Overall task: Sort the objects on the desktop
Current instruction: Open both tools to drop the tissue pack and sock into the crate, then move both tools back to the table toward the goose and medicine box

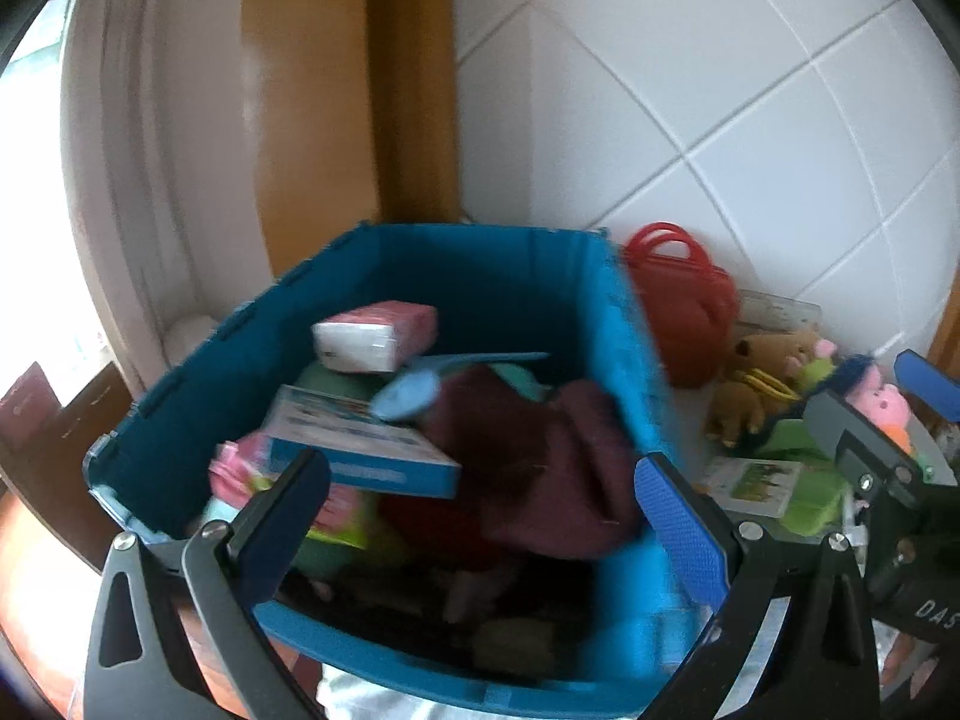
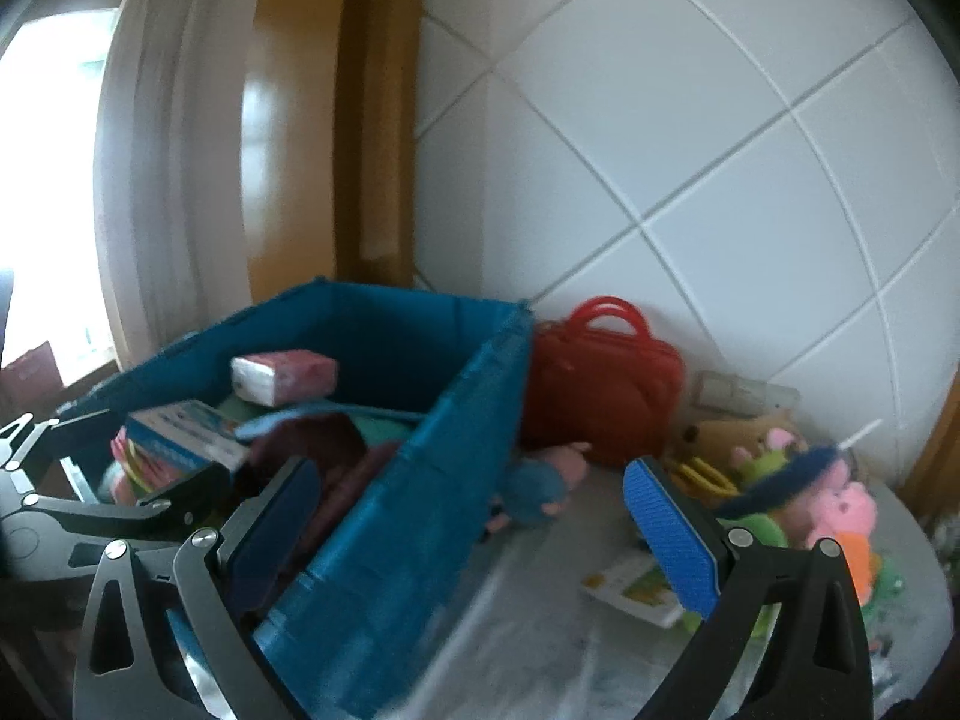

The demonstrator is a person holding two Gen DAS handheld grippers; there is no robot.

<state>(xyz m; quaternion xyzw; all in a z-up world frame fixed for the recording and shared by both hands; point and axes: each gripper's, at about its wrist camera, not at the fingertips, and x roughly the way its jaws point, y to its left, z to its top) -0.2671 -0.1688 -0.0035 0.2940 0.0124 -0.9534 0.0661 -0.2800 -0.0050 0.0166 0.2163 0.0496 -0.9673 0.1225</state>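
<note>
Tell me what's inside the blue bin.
Blue bin holds a tissue pack, a blue box, maroon cloth and pink packaging. Anything underneath is covered.

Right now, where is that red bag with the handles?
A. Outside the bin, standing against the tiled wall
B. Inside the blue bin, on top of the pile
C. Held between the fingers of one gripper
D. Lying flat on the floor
A. The red bag stands on the table just outside the blue bin, against the white tiled wall; both the left gripper and the right gripper are open and hold nothing.
</note>
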